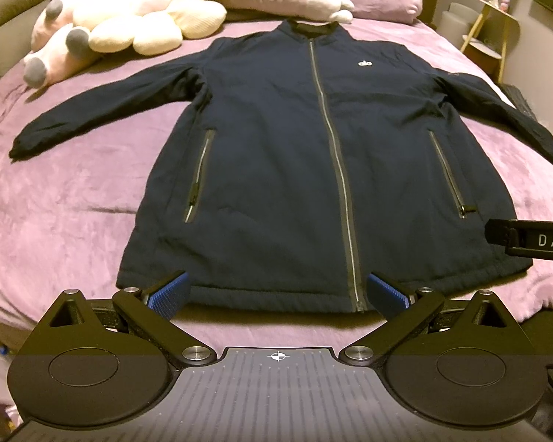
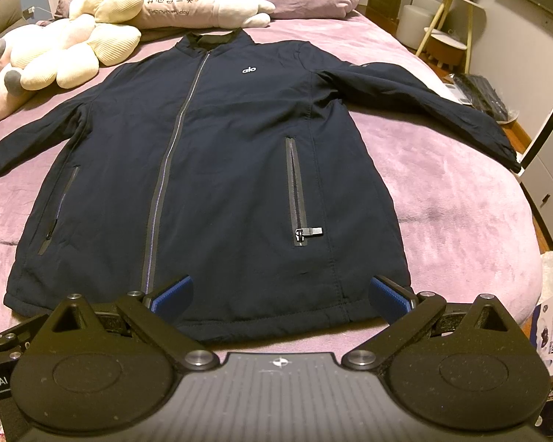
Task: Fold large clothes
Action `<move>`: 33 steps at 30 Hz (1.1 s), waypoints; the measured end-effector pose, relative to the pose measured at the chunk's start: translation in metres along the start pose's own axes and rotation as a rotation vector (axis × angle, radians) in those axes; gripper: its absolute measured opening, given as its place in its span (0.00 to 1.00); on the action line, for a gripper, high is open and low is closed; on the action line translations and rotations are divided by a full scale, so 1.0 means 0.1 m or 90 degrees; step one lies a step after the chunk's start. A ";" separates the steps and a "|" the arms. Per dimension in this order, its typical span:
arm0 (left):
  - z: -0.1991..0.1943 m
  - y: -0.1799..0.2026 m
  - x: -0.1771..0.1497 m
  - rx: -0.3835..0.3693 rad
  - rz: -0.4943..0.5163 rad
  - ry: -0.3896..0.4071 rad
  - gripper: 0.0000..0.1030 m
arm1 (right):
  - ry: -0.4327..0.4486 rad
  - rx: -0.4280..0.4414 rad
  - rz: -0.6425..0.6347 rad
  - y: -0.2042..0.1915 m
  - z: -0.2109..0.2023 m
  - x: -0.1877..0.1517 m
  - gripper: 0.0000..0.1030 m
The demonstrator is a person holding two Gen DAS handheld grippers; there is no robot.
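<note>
The left claw (image 1: 276, 291) stands wide, its blue pads (image 1: 169, 291) spread apart and holding nothing, low at 6 o'clock of its own view just short of the jacket's hem. The right claw (image 2: 282, 294) is wide too and empty, poised over the hem at 6 o'clock in its view; one of its fingers also pokes into the left view from 3 o'clock.

The jacket (image 1: 284, 154) lies flat and face up on the bed (image 1: 73, 191), zipped shut, collar toward 12 o'clock and hem toward 6. From left to right across it: the left sleeve (image 1: 92, 110) runs out toward 9 o'clock, its cuff resting on the cover; then a slanted pocket zip (image 1: 199, 176); then the main zip (image 1: 331, 154) from collar to hem; then a small white logo (image 1: 365, 63) on the chest at about 1 o'clock of the zip's top; then the second pocket zip (image 2: 295, 191), its pull lying sideways at the bottom end; last the right sleeve (image 2: 424, 99), stretched toward 3 o'clock with its cuff at the bed's edge.

Plush toys (image 1: 129, 25) are heaped at 10 to 11 o'clock, near the left shoulder but clear of it. A long pillow (image 2: 188, 7) with printed writing lies at 12 o'clock, just beyond the collar. A stool (image 2: 446, 46) stands off the bed at 2 o'clock.
</note>
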State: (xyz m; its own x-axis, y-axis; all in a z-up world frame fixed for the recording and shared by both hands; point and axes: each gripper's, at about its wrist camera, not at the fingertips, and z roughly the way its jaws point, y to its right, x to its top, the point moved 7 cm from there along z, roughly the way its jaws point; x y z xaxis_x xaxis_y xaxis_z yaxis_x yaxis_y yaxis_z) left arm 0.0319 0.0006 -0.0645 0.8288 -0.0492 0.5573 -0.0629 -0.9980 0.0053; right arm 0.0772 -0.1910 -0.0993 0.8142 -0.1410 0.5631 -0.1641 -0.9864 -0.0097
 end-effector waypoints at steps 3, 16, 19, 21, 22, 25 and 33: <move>0.00 -0.01 0.00 -0.001 -0.001 -0.001 1.00 | 0.000 0.000 0.000 0.00 0.00 0.00 0.98; 0.00 -0.01 -0.01 -0.003 -0.003 -0.004 1.00 | 0.000 0.000 0.000 -0.01 0.00 -0.01 0.98; 0.00 0.00 -0.01 -0.005 -0.003 -0.005 1.00 | 0.000 0.000 0.001 -0.01 0.00 -0.01 0.98; 0.00 0.00 -0.01 -0.004 -0.004 -0.005 1.00 | 0.000 0.001 0.001 -0.01 0.00 -0.01 0.98; 0.00 0.00 -0.01 -0.005 -0.004 -0.006 1.00 | -0.001 0.000 0.001 -0.01 0.00 -0.01 0.98; -0.01 0.00 -0.01 -0.005 -0.005 -0.007 1.00 | 0.000 0.000 0.001 -0.01 0.00 -0.01 0.98; -0.01 -0.01 -0.01 -0.006 -0.005 -0.008 1.00 | -0.004 0.002 0.001 -0.03 0.01 -0.02 0.98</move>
State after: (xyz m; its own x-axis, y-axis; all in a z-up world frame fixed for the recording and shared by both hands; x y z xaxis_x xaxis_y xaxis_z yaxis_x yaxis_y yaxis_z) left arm 0.0308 0.0012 -0.0640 0.8361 -0.0418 0.5470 -0.0616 -0.9979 0.0178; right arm 0.0764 -0.1876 -0.1009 0.8176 -0.1436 0.5576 -0.1642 -0.9863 -0.0132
